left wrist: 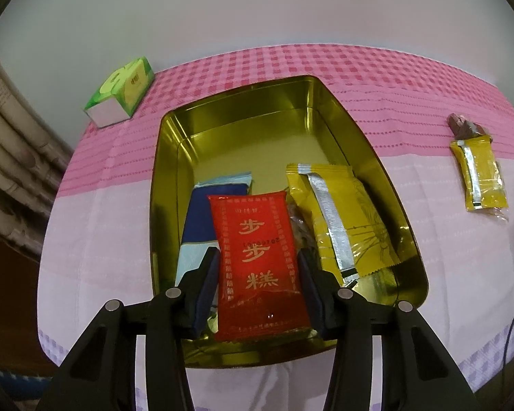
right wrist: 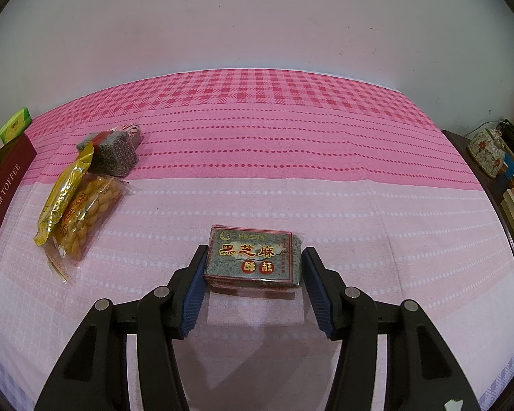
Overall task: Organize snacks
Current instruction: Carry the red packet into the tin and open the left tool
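Note:
My left gripper (left wrist: 257, 255) is shut on a red snack packet (left wrist: 257, 260) with gold characters, its pads pressing both long sides. The packet hangs over the near end of a gold tin box (left wrist: 370, 157). Inside the tin lie a blue-and-pale packet (left wrist: 198, 219) on the left and a yellow packet (left wrist: 339, 219) with a silver strip on the right. In the right wrist view, my right gripper (right wrist: 256, 251) is shut on a grey black-sesame candy block (right wrist: 253, 257), just over the pink cloth.
A green tissue pack (left wrist: 123, 92) sits at the back left of the pink checked cloth (left wrist: 394, 102). A yellow packet (left wrist: 479, 174) lies right of the tin. In the right wrist view, peanut and yellow packets (right wrist: 82, 205), sesame blocks (right wrist: 116, 154) and a red toffee lid (right wrist: 3, 191) lie left.

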`<state>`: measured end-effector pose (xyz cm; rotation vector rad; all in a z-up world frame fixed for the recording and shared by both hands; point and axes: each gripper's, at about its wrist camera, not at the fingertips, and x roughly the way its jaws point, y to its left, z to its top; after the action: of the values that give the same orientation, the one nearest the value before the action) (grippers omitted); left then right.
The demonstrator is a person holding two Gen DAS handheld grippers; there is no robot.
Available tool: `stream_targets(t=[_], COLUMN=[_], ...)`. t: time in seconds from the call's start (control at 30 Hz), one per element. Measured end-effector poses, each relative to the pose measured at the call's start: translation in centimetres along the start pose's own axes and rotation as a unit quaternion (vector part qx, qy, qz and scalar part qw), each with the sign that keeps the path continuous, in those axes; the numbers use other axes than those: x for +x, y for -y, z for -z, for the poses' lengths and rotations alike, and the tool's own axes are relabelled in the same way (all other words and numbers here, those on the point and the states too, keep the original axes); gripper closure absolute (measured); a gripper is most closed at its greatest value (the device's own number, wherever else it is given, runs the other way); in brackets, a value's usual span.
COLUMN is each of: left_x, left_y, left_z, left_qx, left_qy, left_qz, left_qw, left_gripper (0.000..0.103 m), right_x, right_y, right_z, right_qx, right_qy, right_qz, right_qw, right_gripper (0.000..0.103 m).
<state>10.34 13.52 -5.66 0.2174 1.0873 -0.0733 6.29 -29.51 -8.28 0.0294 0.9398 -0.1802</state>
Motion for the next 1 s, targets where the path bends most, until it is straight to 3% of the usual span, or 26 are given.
stream_targets(t=[0.07, 0.2, 0.67, 1.0], left_x=[-0.5, -1.7, -5.4, -5.6], left_y=[0.0, -0.1, -3.2, -7.3], left_z=[0.1, 0.2, 2.5, 4.8], left_qx=[-0.001, -0.004, -0.042, -0.098], left_qy=[0.006, 0.020, 0.082, 0.074], left_qz=[0.003, 0.008, -0.057, -0.067], left_qw=[1.0000, 0.9998, 0.9941, 0.9901], left_gripper=[0.052, 0.036, 0.023, 0.020], right_x=[0.0, -0.1, -1.2, -5.9], right_y=[0.0, 0.0, -1.8, -10.7], right_z=[0.0, 0.0, -0.9, -4.3], right_qx=[0.000, -0.001, 0.010, -0.043], right_qy=[0.000, 0.001, -0.010, 0.022], right_qz=[0.000, -0.004, 0.012, -0.062], right_qw=[1.000, 1.000, 1.000, 0.997], right_gripper=[0.053, 0.057, 0.059, 0.059])
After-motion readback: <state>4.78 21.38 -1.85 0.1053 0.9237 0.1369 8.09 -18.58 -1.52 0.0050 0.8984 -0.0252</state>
